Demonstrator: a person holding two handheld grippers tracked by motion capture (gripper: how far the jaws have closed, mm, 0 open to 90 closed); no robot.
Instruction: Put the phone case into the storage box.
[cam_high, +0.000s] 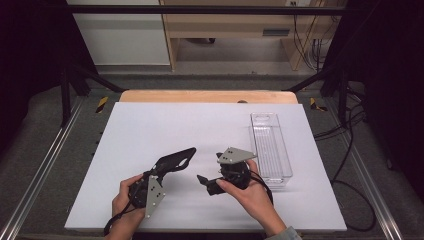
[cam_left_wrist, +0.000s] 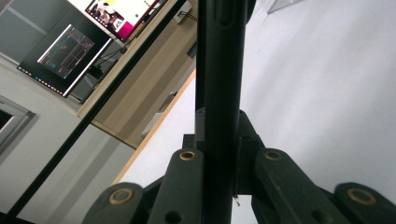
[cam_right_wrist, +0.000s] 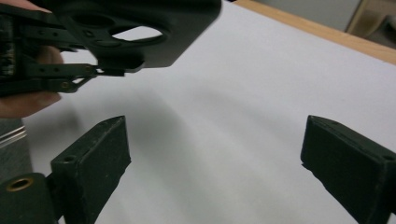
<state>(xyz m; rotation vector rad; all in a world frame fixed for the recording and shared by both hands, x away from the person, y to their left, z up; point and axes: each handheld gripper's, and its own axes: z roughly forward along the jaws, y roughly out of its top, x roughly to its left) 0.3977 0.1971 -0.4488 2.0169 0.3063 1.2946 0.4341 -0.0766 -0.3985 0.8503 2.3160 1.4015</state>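
Above the white table (cam_high: 150, 130), left tongs (cam_high: 162, 170) clamp a black case (cam_high: 176, 159) (right tongs (cam_high: 210, 172) gape empty).

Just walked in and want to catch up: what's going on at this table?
A person works at a white table with a gripper in each hand. The left gripper is shut on a flat black object with cut-out holes, holding it up above the tabletop. The right gripper has its fingers wide apart with nothing between them, facing that object. A clear plastic bin stands empty at the right.
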